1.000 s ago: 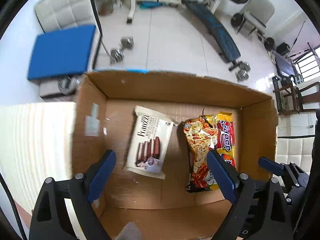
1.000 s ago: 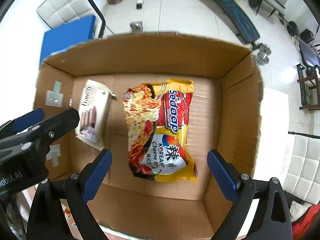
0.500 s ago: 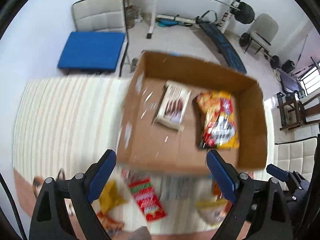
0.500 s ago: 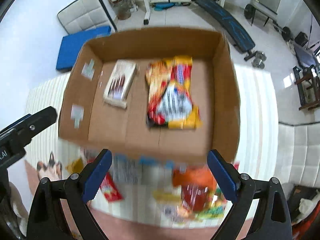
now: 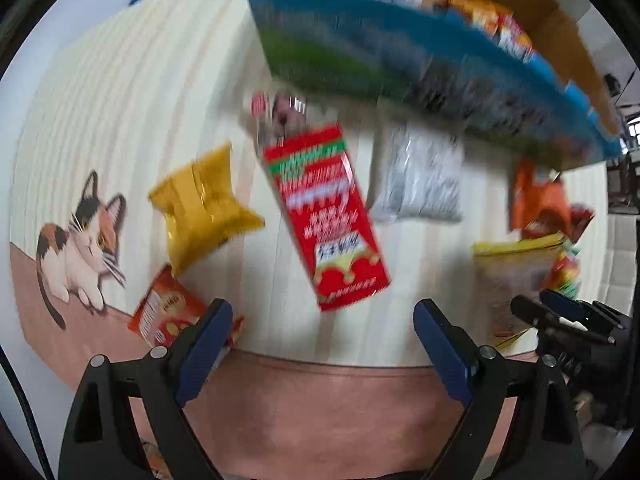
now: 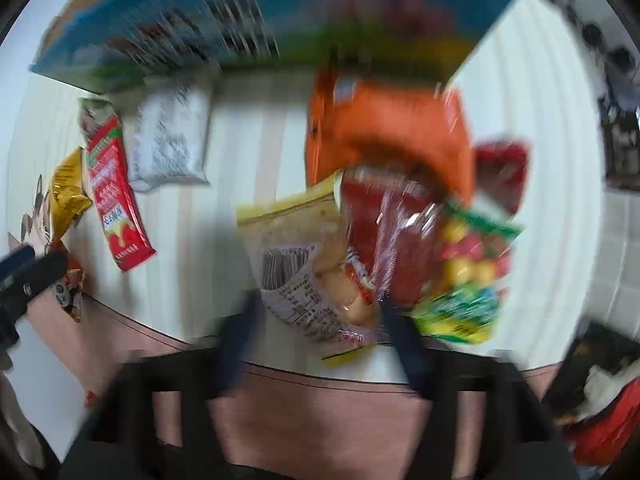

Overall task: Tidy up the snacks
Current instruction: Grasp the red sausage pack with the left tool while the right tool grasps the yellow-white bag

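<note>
Both views are motion-blurred. My left gripper is open and empty above a red snack pack, with a yellow bag, an orange pack and a silver-white pack around it. My right gripper is open and empty, over a clear bag with a yellow top in a pile with an orange bag and a colourful candy bag. The cardboard box with blue printed sides stands behind the snacks.
The snacks lie on a cream striped mat with a cat picture and a brown border. My right gripper shows at the right edge of the left wrist view. White cushions lie to the right.
Both grippers have pulled back from inside the box and tilted down toward the loose snacks in front of it. The box now sits at the top of both views.
</note>
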A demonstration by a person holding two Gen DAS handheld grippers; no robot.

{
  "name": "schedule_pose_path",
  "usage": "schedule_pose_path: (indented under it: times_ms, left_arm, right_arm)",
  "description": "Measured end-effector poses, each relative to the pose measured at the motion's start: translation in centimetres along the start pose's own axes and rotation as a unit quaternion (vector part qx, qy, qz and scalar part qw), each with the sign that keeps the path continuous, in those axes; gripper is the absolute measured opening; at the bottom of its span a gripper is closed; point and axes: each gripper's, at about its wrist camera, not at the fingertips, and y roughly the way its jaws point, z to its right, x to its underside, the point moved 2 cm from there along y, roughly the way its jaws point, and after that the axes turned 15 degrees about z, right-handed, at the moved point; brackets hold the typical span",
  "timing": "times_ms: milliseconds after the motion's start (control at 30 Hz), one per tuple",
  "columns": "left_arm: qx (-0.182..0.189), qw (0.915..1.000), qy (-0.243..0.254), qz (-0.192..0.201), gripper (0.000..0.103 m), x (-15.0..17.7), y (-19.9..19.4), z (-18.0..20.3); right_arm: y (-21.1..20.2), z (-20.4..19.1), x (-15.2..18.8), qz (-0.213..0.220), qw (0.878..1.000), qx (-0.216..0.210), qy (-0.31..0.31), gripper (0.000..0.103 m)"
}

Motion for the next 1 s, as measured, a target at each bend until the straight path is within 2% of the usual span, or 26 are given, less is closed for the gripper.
schedule_pose_path:
  times_ms: [33,67,100,167,233,267,300,367,433,633,733,767,833,867,933,967,1000]
  left_arm:
    - [-0.002,1.0,0.002,-0.004,0.093,0.5,0.4,-0.1]
    - [-0.003,1.0,0.001,-0.007,0.093,0.9,0.6,-0.2]
    - [-0.003,0.9999,-0.001,-0.01,0.093,1.3,0.8,-0.3]
    - [0.0,0.9998,-0.008,-0.015,0.093,1.7,1.2,-0.6]
    - [0.006,0.9996,-0.02,-0.018,0.093,1.7,1.7,-0.9]
    - [0.007,0.9994,-0.026,-0.019,0.093,1.4,2.0,-1.0]
    - [0.007,0.9993,-0.03,-0.02,0.093,1.1,2.2,-1.0]
    - [0.01,0.9989,-0.039,-0.023,0.093,0.1,3.0,-1.0]
    - [0.016,0.9979,-0.055,-0.029,0.093,-1.0,4.2,-0.8]
    - [0.017,0.994,-0.091,-0.058,0.093,-3.2,7.9,-0.1]
    - [0.004,0.9958,-0.075,-0.053,0.076,-3.7,8.4,0.7]
    - [-0.004,0.9976,-0.056,-0.042,0.062,-3.7,8.0,1.2]
    - [-0.01,0.9991,-0.02,-0.037,0.052,-3.4,7.6,2.6]
    - [-0.007,0.9988,-0.01,-0.048,0.051,-2.7,7.5,2.9]
    - [0.001,0.9985,0.006,-0.055,0.049,-0.9,7.3,3.3]
    - [-0.004,0.9985,0.016,-0.052,0.049,-0.1,7.0,3.4]
    - [-0.005,0.9982,0.026,-0.053,0.049,0.8,6.8,3.5]
  right_arm:
    - [0.3,0.5,0.2,0.001,1.0,-0.011,0.025,0.05]
    - [0.3,1.3,0.5,-0.001,0.997,-0.032,0.076,0.047]
    - [0.4,2.0,0.7,-0.004,0.992,-0.053,0.115,0.04]
    - [0.7,3.4,1.6,-0.021,0.973,-0.103,0.208,0.039]
    - [0.9,4.1,2.2,-0.025,0.962,-0.12,0.244,0.041]
    - [1.0,4.2,2.3,-0.027,0.964,-0.115,0.239,0.053]
    - [0.8,4.2,2.2,-0.023,0.967,-0.105,0.231,0.072]
    - [-0.1,4.0,2.1,-0.006,0.973,-0.089,0.215,0.084]
    - [-0.9,3.6,1.7,0.005,0.975,-0.084,0.204,0.084]
    - [-0.6,2.4,1.1,0.003,0.979,-0.045,0.196,0.084]
    - [0.0,2.1,1.2,-0.001,0.979,-0.026,0.201,0.084]
    - [0.1,2.0,1.3,-0.002,0.979,-0.023,0.201,0.084]
    - [0.8,1.6,1.4,-0.005,0.979,-0.022,0.201,0.084]
    - [1.3,1.1,1.6,-0.01,0.98,-0.02,0.198,0.084]
    - [2.2,0.7,2.0,-0.02,0.98,-0.018,0.195,0.079]
    - [2.6,0.4,2.1,-0.023,0.98,-0.02,0.194,0.065]
    - [2.9,0.3,2.4,-0.027,0.981,-0.014,0.191,0.058]
